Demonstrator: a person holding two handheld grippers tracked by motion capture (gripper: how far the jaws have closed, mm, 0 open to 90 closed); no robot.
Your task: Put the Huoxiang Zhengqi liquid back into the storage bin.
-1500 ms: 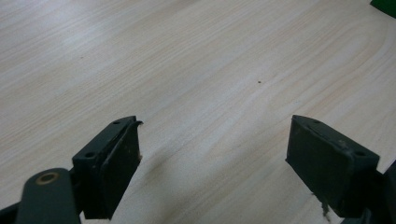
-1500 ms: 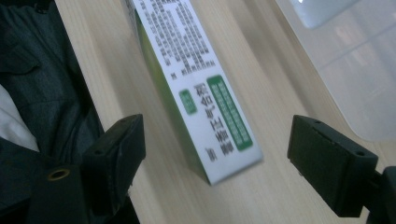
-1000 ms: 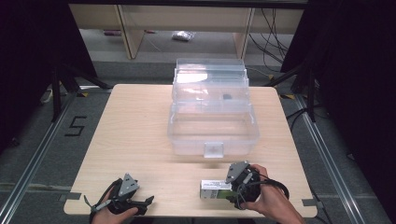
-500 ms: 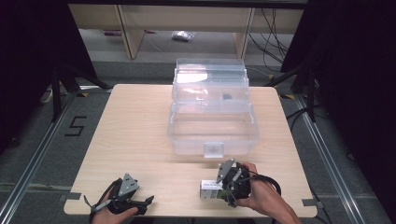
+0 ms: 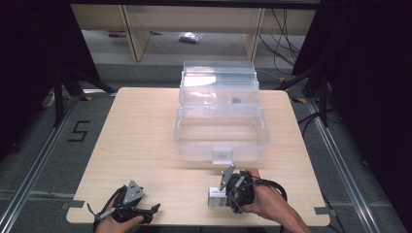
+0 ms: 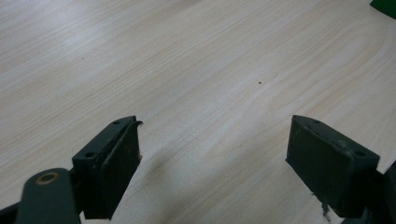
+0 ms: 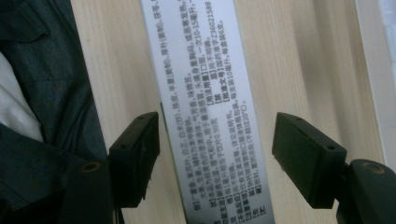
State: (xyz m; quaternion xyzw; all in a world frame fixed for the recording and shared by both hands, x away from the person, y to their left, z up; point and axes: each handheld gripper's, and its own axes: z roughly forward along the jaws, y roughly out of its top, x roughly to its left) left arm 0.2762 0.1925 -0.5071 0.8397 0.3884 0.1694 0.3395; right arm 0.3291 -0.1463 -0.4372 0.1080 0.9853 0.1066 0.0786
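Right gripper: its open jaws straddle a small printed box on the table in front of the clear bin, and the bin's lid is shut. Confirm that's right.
One thing is wrong: the bin is open, its lid raised behind it, as the high view shows. The rest holds: the right gripper has open jaws, lately closing, straddling the box on the table, pads not touching it.

On the table, the right claw straddles a small box near the clear bin.

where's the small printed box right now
In the high view the small printed box lies near the table's front edge, right of centre, below the clear plastic bin. It sits between the right gripper's jaws, which have just been closing.
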